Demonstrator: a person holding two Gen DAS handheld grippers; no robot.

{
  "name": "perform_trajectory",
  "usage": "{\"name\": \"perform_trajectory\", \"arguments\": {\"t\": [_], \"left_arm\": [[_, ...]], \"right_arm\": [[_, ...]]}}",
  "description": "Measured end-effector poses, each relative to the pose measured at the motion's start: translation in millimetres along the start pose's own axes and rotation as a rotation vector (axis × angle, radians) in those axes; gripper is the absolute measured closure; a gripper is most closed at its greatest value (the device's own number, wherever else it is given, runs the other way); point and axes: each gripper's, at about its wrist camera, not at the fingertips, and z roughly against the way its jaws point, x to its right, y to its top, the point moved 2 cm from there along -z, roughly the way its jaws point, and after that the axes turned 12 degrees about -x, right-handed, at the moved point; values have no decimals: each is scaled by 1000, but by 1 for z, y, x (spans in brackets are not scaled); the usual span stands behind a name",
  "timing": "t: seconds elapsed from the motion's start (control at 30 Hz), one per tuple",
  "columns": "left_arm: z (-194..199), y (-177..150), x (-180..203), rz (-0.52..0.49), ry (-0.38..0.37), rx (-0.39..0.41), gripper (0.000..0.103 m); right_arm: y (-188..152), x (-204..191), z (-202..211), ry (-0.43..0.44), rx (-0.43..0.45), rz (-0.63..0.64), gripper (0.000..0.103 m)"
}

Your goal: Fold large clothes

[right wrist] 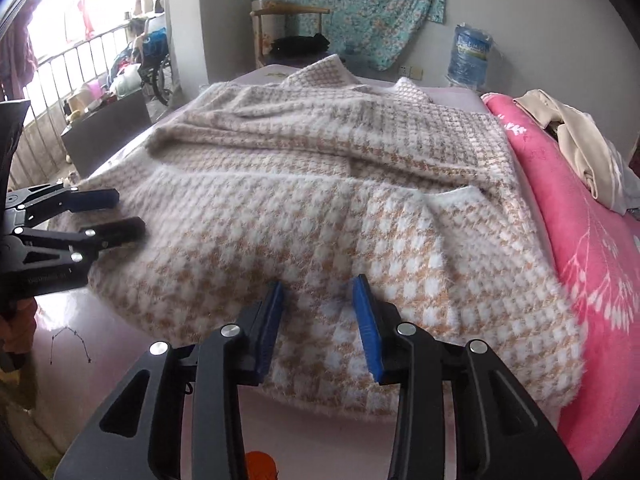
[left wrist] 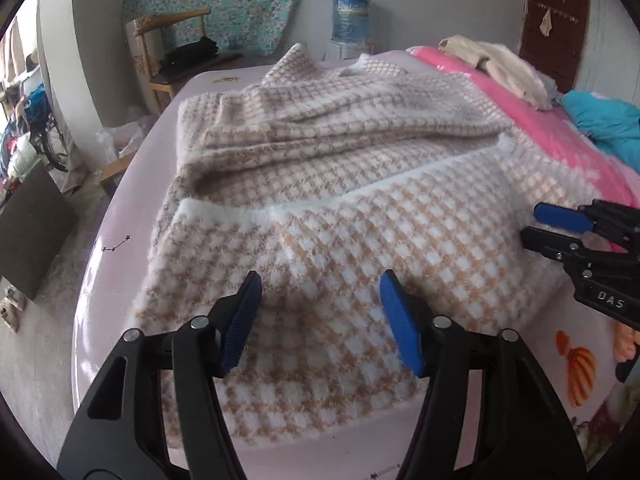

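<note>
While your left gripper [left wrist: 320, 300] hangs over the near end of the fuzzy checked garment [left wrist: 320, 184], its jaws stand roughly halfway apart with nothing pinched between them; the ribbed blue pads [left wrist: 400, 320] sit just above the fabric and I can't tell if the tips actually brush the nap. That garment is a thick, fluffy knit in a tan and white houndstooth check, spread across the pale lilac bed sheet [left wrist: 104, 264], with one flap already doubled over so a soft white edge runs across the middle and a rumpled layer bunches up behind it. Off to the right in this view your right gripper [left wrist: 530, 222] pokes in over the same garment's edge, black arms, blue pad on top. Behind it there's a glossy pink blanket [left wrist: 520, 96] with a cream cloth heap [left wrist: 504, 68] on it. Switching to the right wrist view, the right gripper [right wrist: 320, 312] is open a bit narrower, empty too, pads hovering right at the fuzzy surface of the garment [right wrist: 320, 184] near its front hem. The left gripper [right wrist: 120, 212] shows at the left side, jaws parted over the garment's edge. The pink blanket [right wrist: 580, 248] lies right alongside the knit here, with white leaf prints on it.
</note>
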Motion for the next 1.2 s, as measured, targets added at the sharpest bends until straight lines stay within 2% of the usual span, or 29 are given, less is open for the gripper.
{"name": "perform_trajectory", "arguments": {"t": [0.07,0.13,0.2,0.3,0.37,0.43,0.5,0.57,0.63,0.67,0.77,0.83,0.87,0.9,0.97,1.03,1.1,1.2], "left_arm": [[19,-5,7,-42,-100,31,47],[28,-10,20,-94,-189,41,47],[24,-10,36,-134,-238,29,47],[-6,0,49,-141,-206,-19,46],[-24,6,47,-100,-210,-52,45],[-21,7,45,-90,-226,-54,45],[-16,5,43,-99,-218,-45,45],[-20,1,40,-90,-232,-49,44],[-22,0,36,-60,-260,-43,44],[-24,1,35,-51,-265,-40,44],[-21,1,35,-38,-259,-43,44],[-7,-4,30,-22,-261,-35,46],[1,-8,25,-13,-269,-24,46],[11,-16,18,3,-284,-12,45],[25,-31,3,45,-316,-8,45],[35,-50,-15,122,-371,-24,38],[36,-69,-33,207,-418,-52,34],[27,-93,-56,336,-447,-89,33]], "right_arm": [[-1,3,18,54,37,-8,68],[-1,4,22,53,44,-13,68],[4,6,15,38,45,-20,68],[15,18,-18,5,-12,-85,71],[16,29,-33,52,-54,-149,72],[20,35,-24,57,-62,-163,76],[21,46,-9,6,-15,-177,77],[21,62,-9,-33,-10,-226,77],[14,83,-32,-58,-73,-295,77],[10,88,-36,-29,-53,-316,77],[11,85,-29,-40,-68,-310,77],[4,88,-11,9,-39,-329,73],[0,90,-2,26,-23,-336,68],[-8,94,11,39,-5,-350,58],[-29,103,30,72,4,-386,52],[-44,111,38,119,-11,-438,51],[-65,121,41,171,-44,-509,49],[-91,130,37,167,-92,-601,49]]}}
